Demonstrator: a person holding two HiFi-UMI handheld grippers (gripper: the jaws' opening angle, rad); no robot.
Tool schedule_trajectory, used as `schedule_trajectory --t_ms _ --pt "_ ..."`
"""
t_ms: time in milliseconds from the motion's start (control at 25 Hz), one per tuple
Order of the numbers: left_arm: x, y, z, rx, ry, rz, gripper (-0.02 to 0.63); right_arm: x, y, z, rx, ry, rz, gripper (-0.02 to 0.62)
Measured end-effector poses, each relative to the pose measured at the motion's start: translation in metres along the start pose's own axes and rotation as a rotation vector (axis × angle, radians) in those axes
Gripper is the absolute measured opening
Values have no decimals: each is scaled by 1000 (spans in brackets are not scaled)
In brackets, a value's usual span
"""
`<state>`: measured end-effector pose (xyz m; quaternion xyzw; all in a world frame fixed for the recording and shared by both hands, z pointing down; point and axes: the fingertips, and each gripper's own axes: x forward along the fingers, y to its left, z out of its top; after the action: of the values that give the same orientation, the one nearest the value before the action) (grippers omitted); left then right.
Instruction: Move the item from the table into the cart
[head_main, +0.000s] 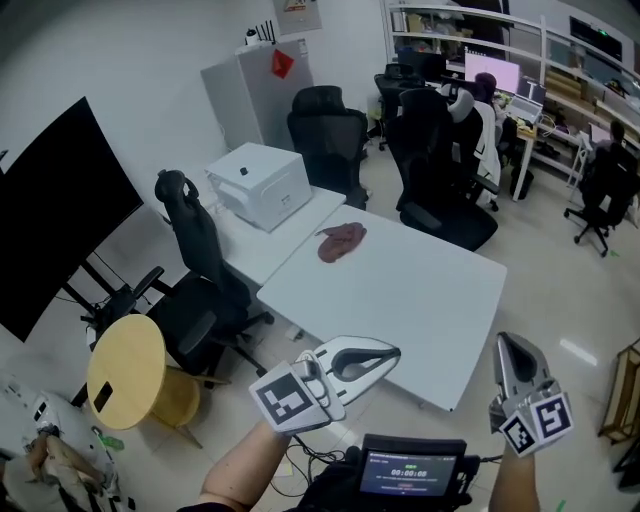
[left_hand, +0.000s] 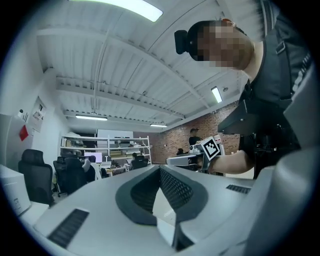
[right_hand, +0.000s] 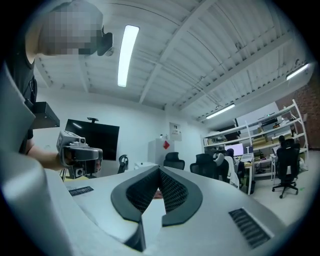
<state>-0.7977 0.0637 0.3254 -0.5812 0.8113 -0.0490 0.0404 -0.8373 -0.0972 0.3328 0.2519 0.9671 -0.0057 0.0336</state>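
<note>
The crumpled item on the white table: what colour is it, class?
Reddish brown; the item shows best in the head view.

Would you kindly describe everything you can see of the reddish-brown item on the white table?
The reddish-brown item looks like a soft, crumpled lump, perhaps cloth, with an uneven outline; finer detail is too small to tell. It lies low near the far left edge of the white table, and only the tabletop touches it.
</note>
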Motion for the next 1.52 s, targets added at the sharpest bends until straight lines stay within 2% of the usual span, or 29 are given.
schedule_trajectory --t_ms 80,160,240,400,520,720,920,1040,1320,1520 --pt "-6 28 -4 -22 -1 -11 -3 38 8 -5 12 10 25 -16" --pt "-5 51 10 -52 -50 -7 -3 67 8 -8 17 19 53 -16" --pt "0 71 29 -45 -85 -3 -3 93 4 -8 9 19 79 -16" --pt "15 113 34 19 -37 2 -3 149 -8 -13 38 14 129 -16" --pt "23 141 27 10 -34 17 -3 189 -13 -12 36 3 175 -17" --pt "5 191 6 -17 -21 77 -3 253 6 -18 39 7 248 -15" --pt "-37 255 -15 -27 -42 110 -3 333 32 -28 38 13 260 -17" --pt "-72 296 -33 -25 -44 80 -3 391 54 -41 12 39 250 -16" --pt "-175 417 -80 -75 -37 41 -3 552 116 -80 -5 127 231 -15" --pt "-203 488 -118 -119 -33 -15 -3 657 125 -115 -7 234 232 -14"
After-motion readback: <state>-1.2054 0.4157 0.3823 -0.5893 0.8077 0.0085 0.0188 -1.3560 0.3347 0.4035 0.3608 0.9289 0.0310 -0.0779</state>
